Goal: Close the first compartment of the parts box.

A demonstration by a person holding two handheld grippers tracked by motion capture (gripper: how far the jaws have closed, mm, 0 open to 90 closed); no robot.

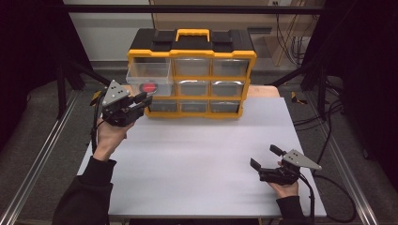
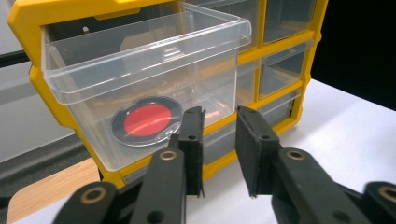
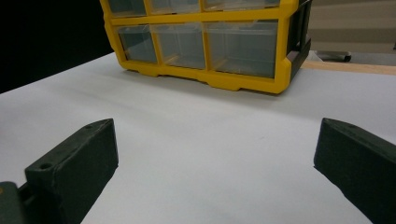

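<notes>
A yellow and black organizer cabinet (image 1: 213, 54) (image 3: 243, 79) with clear drawers stands at the back of the white table (image 1: 197, 154). Its top-left drawer (image 1: 141, 70) (image 2: 140, 60) is pulled out. Inside it lies a red disc in a clear round case (image 1: 149, 87) (image 2: 147, 120). My left gripper (image 1: 143, 99) (image 2: 219, 114) hovers just in front of and below that drawer, its jaws a narrow gap apart with nothing between them. My right gripper (image 1: 266, 157) (image 3: 217, 123) rests low over the table's front right, wide open and empty, pointing at the cabinet.
The other drawers are closed. A wooden board edge (image 1: 263, 91) shows beside the cabinet's right. Metal frame rails (image 1: 42, 154) run along both table sides, and cables (image 1: 328, 197) trail off the right edge. Bare table surface spreads between the grippers.
</notes>
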